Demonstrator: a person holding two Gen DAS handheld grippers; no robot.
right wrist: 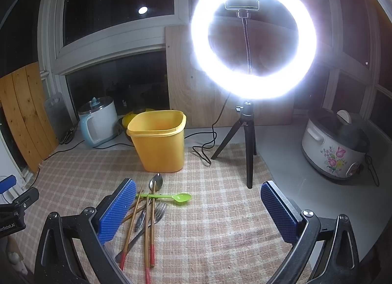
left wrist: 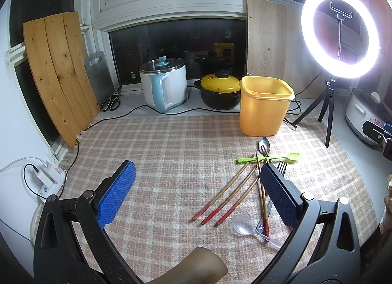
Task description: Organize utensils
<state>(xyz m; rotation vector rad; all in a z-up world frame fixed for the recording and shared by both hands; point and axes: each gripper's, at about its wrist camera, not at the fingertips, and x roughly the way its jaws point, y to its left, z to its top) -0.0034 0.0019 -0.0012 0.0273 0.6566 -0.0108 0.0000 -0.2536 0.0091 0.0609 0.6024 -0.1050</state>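
A pile of utensils lies on the checked cloth [left wrist: 171, 151]: several red-tipped chopsticks [left wrist: 227, 195], a green plastic spoon [left wrist: 269, 158], a metal spoon [left wrist: 264, 145], a fork [left wrist: 281, 167] and a clear plastic spoon [left wrist: 242, 224]. An empty yellow tub [left wrist: 263, 106] stands behind them. My left gripper [left wrist: 197, 198] is open and empty, its right finger over the pile. In the right wrist view the chopsticks [right wrist: 148, 230], green spoon [right wrist: 171, 196], fork [right wrist: 158, 211] and tub [right wrist: 158, 140] show. My right gripper [right wrist: 198, 210] is open and empty, its left finger beside the pile.
A lit ring light on a tripod [right wrist: 247, 151] stands right of the tub, its cable [right wrist: 203, 146] trailing on the cloth. A kettle [left wrist: 166, 83], yellow-lidded pot [left wrist: 219, 90], scissors [left wrist: 111, 101] and wooden boards [left wrist: 58, 75] line the back. A rice cooker [right wrist: 333, 146] sits far right.
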